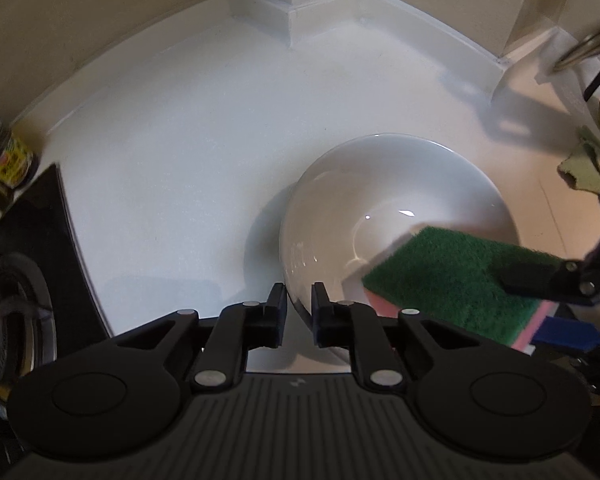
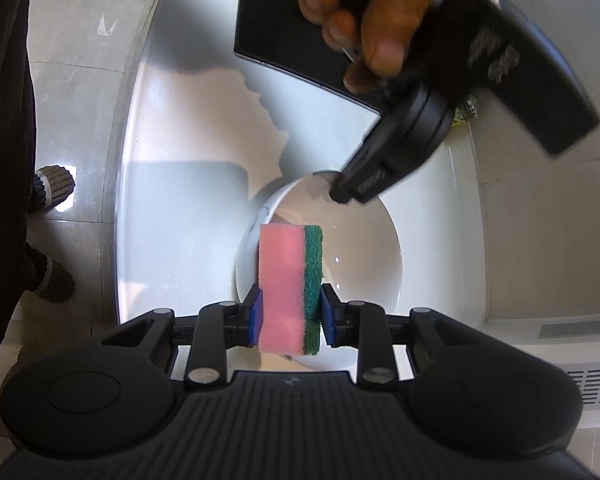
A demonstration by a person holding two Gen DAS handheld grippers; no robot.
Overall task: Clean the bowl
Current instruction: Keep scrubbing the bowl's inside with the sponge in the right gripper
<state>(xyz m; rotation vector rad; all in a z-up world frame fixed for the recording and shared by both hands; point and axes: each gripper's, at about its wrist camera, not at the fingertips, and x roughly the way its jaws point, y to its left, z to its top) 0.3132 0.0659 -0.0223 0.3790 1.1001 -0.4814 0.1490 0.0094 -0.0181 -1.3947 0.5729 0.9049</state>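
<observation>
A white bowl (image 1: 380,208) stands on the white counter (image 1: 171,132). My left gripper (image 1: 298,300) is shut on its near rim, one finger outside and one inside. In the right wrist view the same bowl (image 2: 364,256) lies ahead, and the left gripper (image 2: 340,191), held by a hand (image 2: 380,12), pinches its far rim. My right gripper (image 2: 289,312) is shut on a pink and green sponge (image 2: 287,288) that reaches over the bowl's near edge. From the left wrist view the sponge (image 1: 448,276) shows its green side over the bowl's right part, with the right gripper (image 1: 548,306) behind it.
A black stovetop (image 1: 39,240) with a burner lies left, with a yellow-labelled jar (image 1: 5,160) beside it. A green cloth (image 1: 584,168) and metal tap (image 1: 588,44) sit at the right. The stovetop (image 2: 283,20), counter edge, tiled floor and socked feet (image 2: 51,188) appear in the right view.
</observation>
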